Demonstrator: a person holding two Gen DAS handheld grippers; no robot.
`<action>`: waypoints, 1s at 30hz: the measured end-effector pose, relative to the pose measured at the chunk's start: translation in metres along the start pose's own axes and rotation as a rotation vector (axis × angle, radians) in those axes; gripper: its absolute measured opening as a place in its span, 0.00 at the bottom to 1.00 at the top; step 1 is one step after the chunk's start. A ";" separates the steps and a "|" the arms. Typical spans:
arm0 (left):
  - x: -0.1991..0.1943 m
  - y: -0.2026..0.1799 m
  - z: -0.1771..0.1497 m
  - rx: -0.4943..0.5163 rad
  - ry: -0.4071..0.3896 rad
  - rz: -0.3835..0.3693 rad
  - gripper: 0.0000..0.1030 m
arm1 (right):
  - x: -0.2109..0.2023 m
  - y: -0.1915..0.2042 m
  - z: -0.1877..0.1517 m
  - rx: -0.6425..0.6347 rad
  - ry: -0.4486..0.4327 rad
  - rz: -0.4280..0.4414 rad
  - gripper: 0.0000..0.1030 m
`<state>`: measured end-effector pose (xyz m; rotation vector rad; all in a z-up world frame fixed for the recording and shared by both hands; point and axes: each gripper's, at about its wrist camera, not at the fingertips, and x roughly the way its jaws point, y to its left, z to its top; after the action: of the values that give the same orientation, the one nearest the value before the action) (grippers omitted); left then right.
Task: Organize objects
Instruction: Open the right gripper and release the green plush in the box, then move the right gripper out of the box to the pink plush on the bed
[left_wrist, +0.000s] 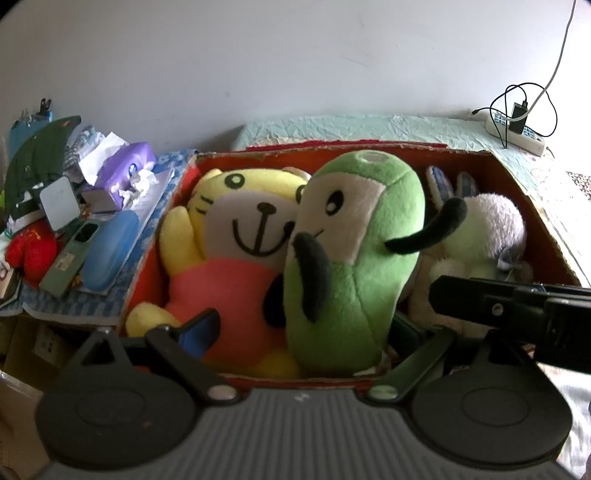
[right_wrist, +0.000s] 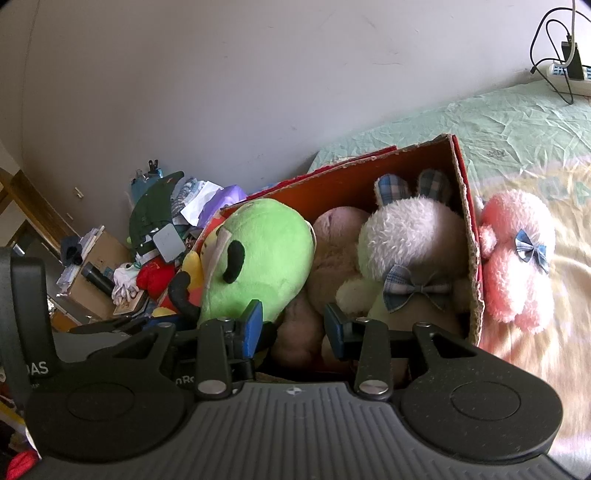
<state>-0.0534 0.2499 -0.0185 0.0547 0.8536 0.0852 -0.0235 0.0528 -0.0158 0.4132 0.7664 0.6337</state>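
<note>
A red cardboard box (left_wrist: 258, 158) on the bed holds several plush toys. A yellow tiger in pink (left_wrist: 236, 229) lies at its left, a green dog with black ears (left_wrist: 358, 240) in the middle and a white bunny (left_wrist: 491, 225) at the right. My left gripper (left_wrist: 303, 332) is wide open astride the green dog's base, and its pads do not press on it. My right gripper (right_wrist: 295, 328) stands part-way closed at the box's near side with a brown plush (right_wrist: 332, 251) filling the gap; I cannot tell whether the pads squeeze it. A pink plush (right_wrist: 517, 258) lies outside the box wall (right_wrist: 469, 240).
Left of the box is a cluttered pile with a purple tissue pack (left_wrist: 129, 166), a blue case (left_wrist: 107, 251) and a green handset (left_wrist: 70, 258). A power strip with cables (left_wrist: 517, 129) lies at the back right on the pale green sheet (right_wrist: 517, 122).
</note>
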 end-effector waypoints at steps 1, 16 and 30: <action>0.000 0.000 0.000 0.000 -0.001 0.002 0.92 | 0.000 0.000 0.000 -0.001 0.001 0.002 0.38; -0.038 -0.003 -0.002 -0.003 -0.087 0.082 0.92 | -0.020 -0.002 0.000 -0.073 -0.009 0.063 0.39; -0.087 -0.068 0.009 0.032 -0.193 -0.002 0.92 | -0.092 -0.062 0.018 -0.004 -0.101 0.098 0.41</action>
<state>-0.1002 0.1732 0.0470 0.0907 0.6620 0.0635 -0.0371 -0.0561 0.0078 0.4780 0.6520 0.7006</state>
